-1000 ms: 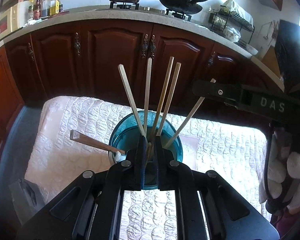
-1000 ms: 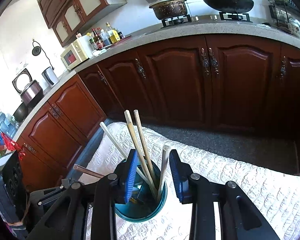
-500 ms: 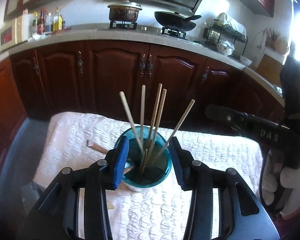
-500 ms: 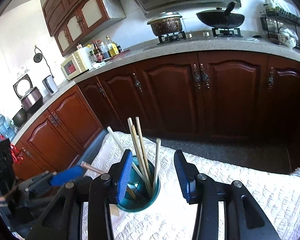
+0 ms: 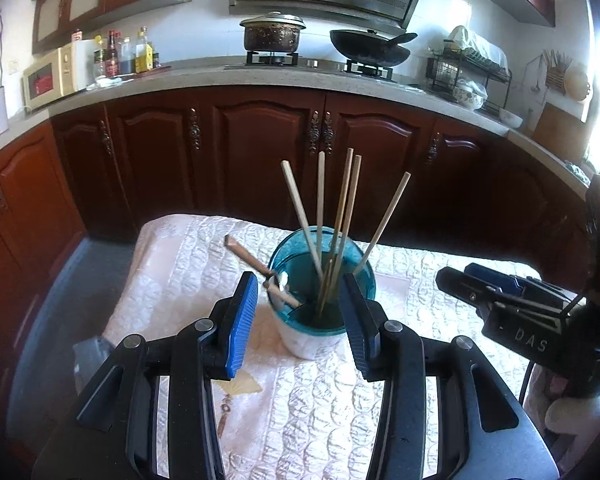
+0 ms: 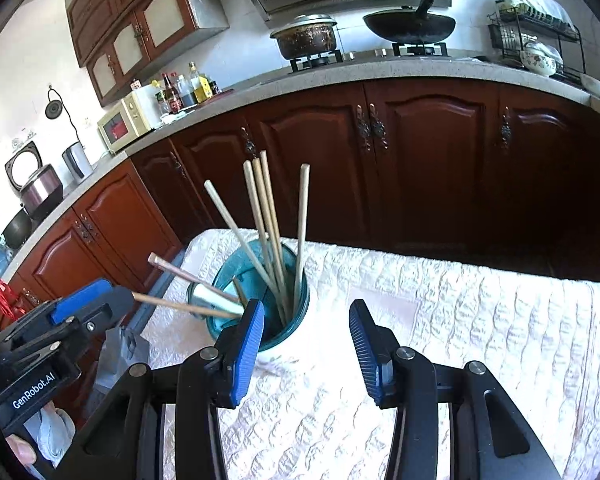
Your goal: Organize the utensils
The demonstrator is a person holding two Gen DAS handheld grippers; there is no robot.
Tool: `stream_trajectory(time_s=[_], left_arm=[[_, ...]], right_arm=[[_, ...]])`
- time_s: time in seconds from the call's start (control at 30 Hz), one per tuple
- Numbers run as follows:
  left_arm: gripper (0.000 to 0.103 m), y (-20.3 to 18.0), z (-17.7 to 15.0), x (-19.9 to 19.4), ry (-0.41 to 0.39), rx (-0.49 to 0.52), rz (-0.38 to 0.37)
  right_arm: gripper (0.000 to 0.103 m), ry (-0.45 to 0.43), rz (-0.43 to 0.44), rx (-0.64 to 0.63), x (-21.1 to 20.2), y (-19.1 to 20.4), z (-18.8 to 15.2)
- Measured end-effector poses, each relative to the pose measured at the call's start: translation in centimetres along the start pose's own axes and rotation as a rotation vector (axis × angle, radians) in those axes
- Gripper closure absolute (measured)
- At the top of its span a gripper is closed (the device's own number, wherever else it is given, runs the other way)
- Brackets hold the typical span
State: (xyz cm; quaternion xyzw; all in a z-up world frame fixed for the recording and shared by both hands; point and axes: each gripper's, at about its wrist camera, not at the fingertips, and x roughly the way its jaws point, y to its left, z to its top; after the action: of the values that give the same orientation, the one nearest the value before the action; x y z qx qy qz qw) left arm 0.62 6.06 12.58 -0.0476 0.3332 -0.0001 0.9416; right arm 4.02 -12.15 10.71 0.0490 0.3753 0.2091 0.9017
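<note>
Chopsticks (image 5: 342, 216) are standing in a teal cup (image 5: 354, 276) just ahead of both grippers' jaws, which are sitting apart, gripping nothing.

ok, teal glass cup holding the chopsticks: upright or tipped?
Upright. The teal glass cup stands on its base on the white quilted cloth, wooden chopsticks leaning inside.

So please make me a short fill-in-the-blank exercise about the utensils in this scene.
1. The chopsticks stand in a ___ cup.
2. The cup stands on a white quilted ___.
3. Both hand-held grippers, left and right, hold ___.
4. On the stove, left of the wok, sits a lidded ___.

Missing words: blue; cloth; nothing; pot
</note>
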Motion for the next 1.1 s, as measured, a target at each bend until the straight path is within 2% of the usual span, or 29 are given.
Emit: stream_trajectory(time_s=[0.07, 0.1, 0.57, 1.1], left_arm=[[0.062, 0.2, -0.3, -0.2, 0.001, -0.006, 0.010], [0.062, 0.3, -0.5, -0.2, 0.005, -0.007, 0.010], [0.062, 1.5, -1.6, -1.1, -0.002, -0.025, 0.042], [0.062, 1.6, -1.9, -1.7, -0.019, -0.031, 0.063]], right_arm=[[0.049, -0.003, -0.006, -0.001, -0.1, 0.4, -0.4], [0.047, -0.009, -0.006, -0.004, -0.3, 0.7, -0.6], [0.047, -0.020, -0.050, -0.088, -0.6, 4.1, -1.2], [0.043, -0.028, -0.057, -0.094, -0.9, 4.9, -1.8]])
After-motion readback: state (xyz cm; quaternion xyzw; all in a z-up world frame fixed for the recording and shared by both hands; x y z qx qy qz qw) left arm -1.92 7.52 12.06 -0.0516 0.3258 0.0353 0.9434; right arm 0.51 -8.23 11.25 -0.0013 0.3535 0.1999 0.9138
